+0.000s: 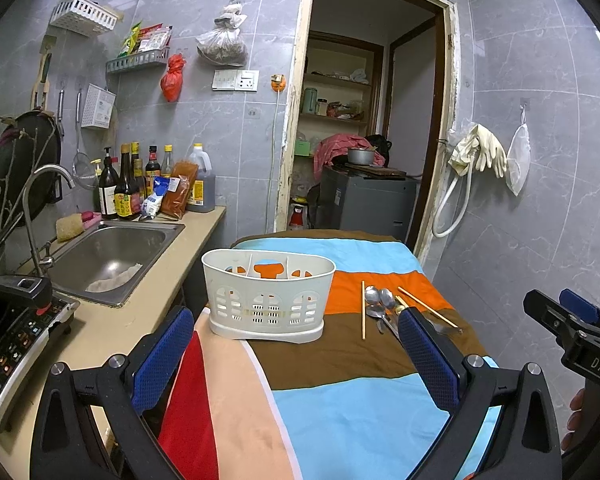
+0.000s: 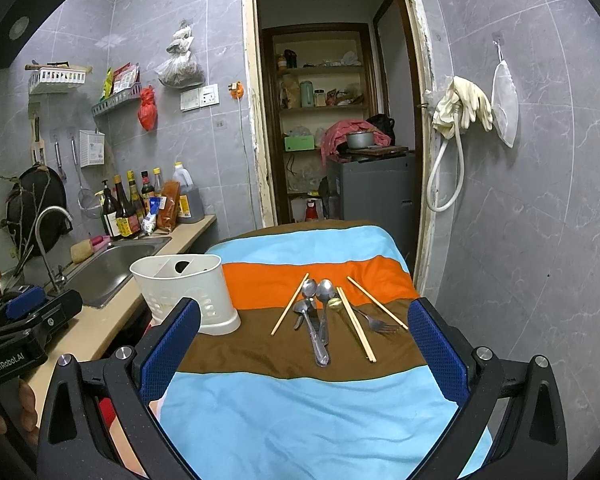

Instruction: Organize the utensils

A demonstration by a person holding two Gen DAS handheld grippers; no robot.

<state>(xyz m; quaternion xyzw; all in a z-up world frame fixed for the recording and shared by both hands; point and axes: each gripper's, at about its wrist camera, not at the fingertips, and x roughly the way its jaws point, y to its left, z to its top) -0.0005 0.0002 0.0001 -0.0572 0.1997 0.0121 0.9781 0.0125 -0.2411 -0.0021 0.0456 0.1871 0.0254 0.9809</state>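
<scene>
A white plastic utensil caddy with three compartments stands upright on the striped cloth. To its right lie loose utensils: metal spoons, a fork, a small gold spoon and wooden chopsticks. My left gripper is open, hovering near the caddy's front with nothing between its fingers. My right gripper is open too, held just short of the utensil pile. Both sets of blue pads are bare.
The cloth-covered table stands beside a counter with a steel sink, a tap, sauce bottles and an appliance. Behind the table an open doorway shows shelves. Gloves and a hose hang on the right wall.
</scene>
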